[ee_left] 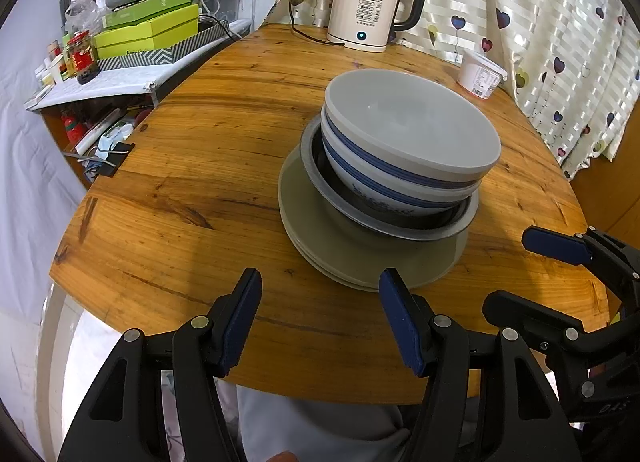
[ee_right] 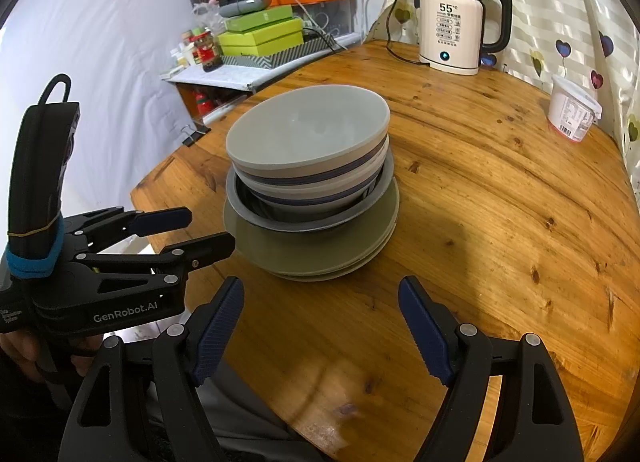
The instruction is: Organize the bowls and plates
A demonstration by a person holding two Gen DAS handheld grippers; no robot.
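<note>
The task looks finished or nearly so: the bowls (ee_left: 412, 138) sit nested in a metal dish (ee_left: 384, 218) on the stacked plates (ee_left: 352, 258), one pile mid-table (ee_left: 180, 166). The left gripper (ee_left: 320, 318) and right gripper (ee_right: 320, 326) hover near it, released and empty.

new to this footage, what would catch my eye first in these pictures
The stack of dishes in the middle of the round wooden table: grey plates at the bottom, a metal dish on them, blue-banded bowls nested on top. Behind it, by the heart-print curtain, a cream electric kettle shows 55. Nearest the camera, the left tongs and right tongs stand open and empty, short of the stack.
</note>
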